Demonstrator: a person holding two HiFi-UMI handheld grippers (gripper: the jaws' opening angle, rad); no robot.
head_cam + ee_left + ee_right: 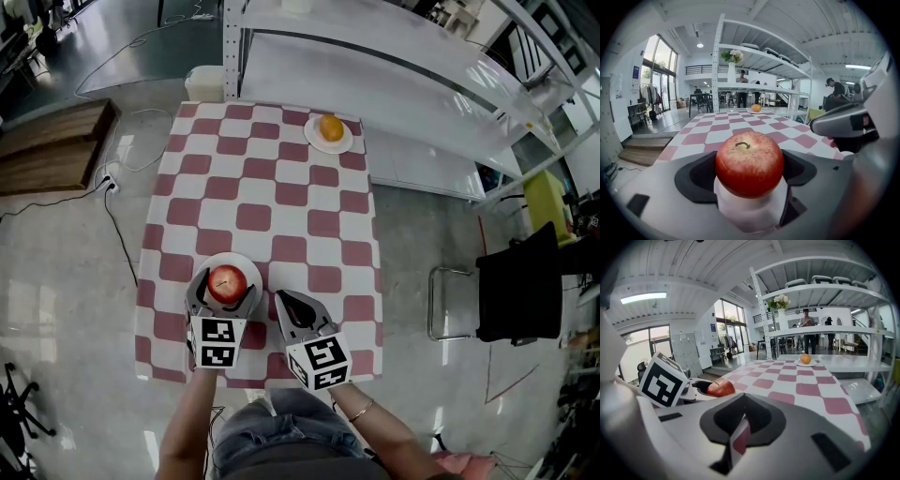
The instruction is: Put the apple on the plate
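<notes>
A red apple (228, 282) sits between the jaws of my left gripper (226, 287), which is shut on it at the table's near left. Directly under the apple lies a white plate (236, 260). The left gripper view has the apple (749, 163) filling the centre, pressed by the dark pads on both sides, with the white plate (746, 207) beneath; I cannot tell whether apple and plate touch. My right gripper (285, 299) rests just to the right, jaws shut on nothing, over the checked tablecloth (272, 202). In the right gripper view the apple (721, 388) shows at the left.
An orange (330, 127) lies on a small white plate (327, 143) at the table's far right corner. White metal shelving (394, 75) stands behind the table. A black chair (517, 281) stands to the right and a wooden platform (52, 145) to the left.
</notes>
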